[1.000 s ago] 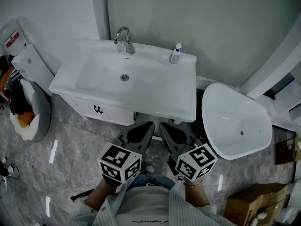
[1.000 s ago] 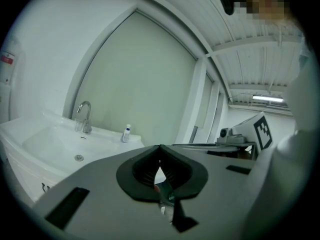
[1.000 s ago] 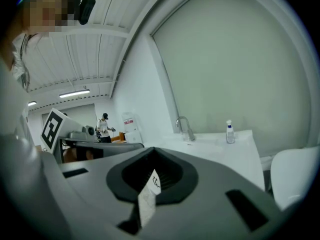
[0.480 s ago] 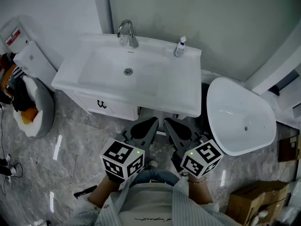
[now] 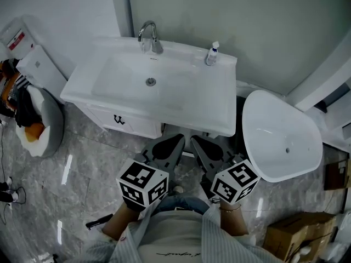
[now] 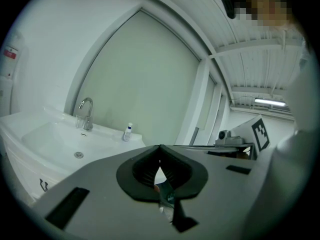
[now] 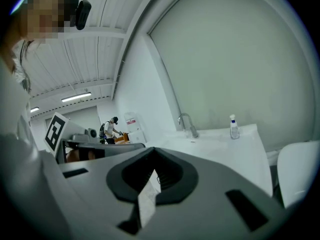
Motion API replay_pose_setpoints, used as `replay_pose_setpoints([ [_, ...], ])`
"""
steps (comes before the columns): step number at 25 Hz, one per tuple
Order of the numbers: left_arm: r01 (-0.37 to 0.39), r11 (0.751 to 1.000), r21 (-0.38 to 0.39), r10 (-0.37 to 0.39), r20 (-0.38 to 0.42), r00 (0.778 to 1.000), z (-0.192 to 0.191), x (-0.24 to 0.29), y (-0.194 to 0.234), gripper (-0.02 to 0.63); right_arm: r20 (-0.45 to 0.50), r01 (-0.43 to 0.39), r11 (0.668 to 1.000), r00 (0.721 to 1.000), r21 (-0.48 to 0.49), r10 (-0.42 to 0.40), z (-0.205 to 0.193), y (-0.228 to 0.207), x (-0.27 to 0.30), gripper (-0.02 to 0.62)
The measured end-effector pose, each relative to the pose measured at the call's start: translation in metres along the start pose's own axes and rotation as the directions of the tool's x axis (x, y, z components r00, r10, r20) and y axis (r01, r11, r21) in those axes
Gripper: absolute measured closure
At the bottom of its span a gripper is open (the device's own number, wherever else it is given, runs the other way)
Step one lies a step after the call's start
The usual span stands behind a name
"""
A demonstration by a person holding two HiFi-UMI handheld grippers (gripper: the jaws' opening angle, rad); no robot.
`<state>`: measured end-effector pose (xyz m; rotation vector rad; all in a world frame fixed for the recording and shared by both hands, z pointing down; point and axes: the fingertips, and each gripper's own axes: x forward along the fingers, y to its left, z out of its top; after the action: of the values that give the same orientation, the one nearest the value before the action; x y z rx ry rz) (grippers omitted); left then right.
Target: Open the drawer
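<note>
Looking down in the head view, I counted two grippers, each carrying one marker cube. The left gripper (image 5: 179,140) and right gripper (image 5: 193,141) pointed side by side at the vanity (image 5: 164,106), near its front edge but apart from it.

On the vanity top there was one faucet (image 5: 149,34), one small bottle (image 5: 211,53) and one basin (image 5: 126,86) with a single drain (image 5: 151,81).

One drawer (image 5: 129,126) sat below the top at the left. It had one dark handle (image 5: 117,119), and its front lay flush with the cabinet, so it was closed.

- Right of the vanity lay one loose oval white basin (image 5: 274,147), with one small hole in its floor.
- At far left, one grey bin (image 5: 50,126) held dark and orange items I could not identify.
- A cardboard box (image 5: 290,235) sat at bottom right, contents unclear.

In the left gripper view, the left claw was fully closed. The two jaw tips met and nothing was between them. The same faucet, bottle and drain showed beyond, and the drawer handle was low at left.

In the right gripper view, the right claw also looked closed, its tips together and gripping nothing. One distant person (image 7: 109,130) stood past the sink.
</note>
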<state>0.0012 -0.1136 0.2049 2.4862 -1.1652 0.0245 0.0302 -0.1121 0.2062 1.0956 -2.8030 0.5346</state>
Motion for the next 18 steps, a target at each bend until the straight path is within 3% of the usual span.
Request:
replay_pose_setpoints([
  [18,-0.010,1.000,-0.013,0.010,-0.013,1.000,-0.004,0.002,0.011,0.589,-0.029,-0.024,1.000,0.999,0.013,0.024,-0.008,0.000,0.012,0.589],
])
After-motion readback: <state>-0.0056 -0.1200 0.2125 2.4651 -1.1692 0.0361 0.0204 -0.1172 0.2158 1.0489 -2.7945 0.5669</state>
